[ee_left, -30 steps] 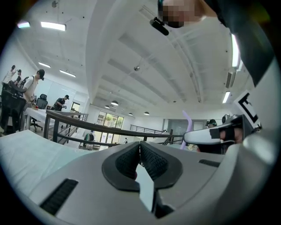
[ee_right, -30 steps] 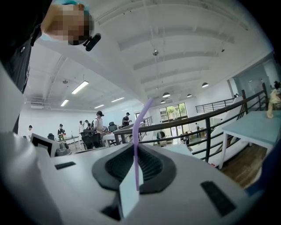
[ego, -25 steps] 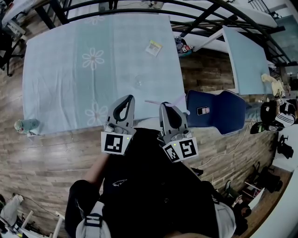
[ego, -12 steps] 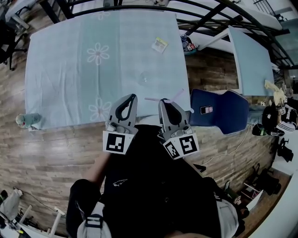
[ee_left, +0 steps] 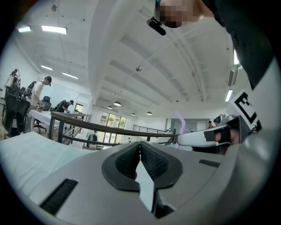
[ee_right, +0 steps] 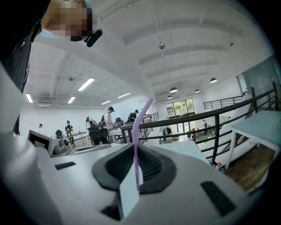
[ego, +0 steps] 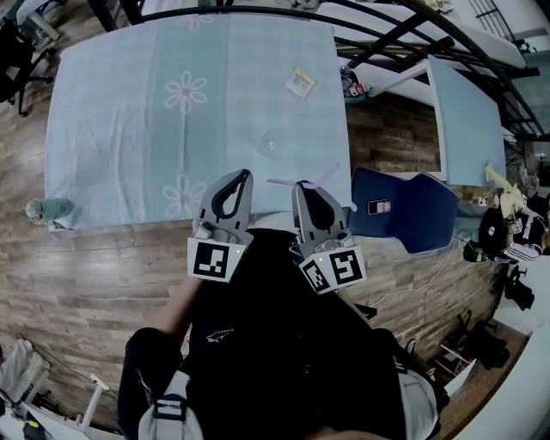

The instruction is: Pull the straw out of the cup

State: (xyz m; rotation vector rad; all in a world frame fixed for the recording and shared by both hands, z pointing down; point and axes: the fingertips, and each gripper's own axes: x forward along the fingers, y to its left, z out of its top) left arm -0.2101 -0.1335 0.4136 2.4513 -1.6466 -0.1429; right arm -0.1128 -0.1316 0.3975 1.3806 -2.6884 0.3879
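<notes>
A clear cup [ego: 267, 143] stands on the light blue tablecloth [ego: 129, 129], a short way beyond both grippers. My right gripper [ego: 300, 186] is shut on a thin purple straw [ego: 326, 175], which is clear of the cup. In the right gripper view the straw [ee_right: 136, 145] rises upright between the pads of the right gripper [ee_right: 135, 154] and bends over at its top. My left gripper [ego: 243, 175] hovers beside it at the table's near edge. In the left gripper view the left gripper [ee_left: 140, 147] is shut on nothing, and the straw [ee_left: 179, 124] shows to the right.
A small yellow packet [ego: 301, 82] lies far right on the cloth. A blue chair [ego: 404, 206] stands right of the table with a phone on it. A dark railing [ego: 387, 26] runs behind. A second table [ego: 464, 112] is at the right, and a small soft toy [ego: 43, 210] lies on the floor at the left.
The right gripper has drifted slightly with the straw still pinched in it. The left gripper stays where it was. The head view has shifted a little over the table.
</notes>
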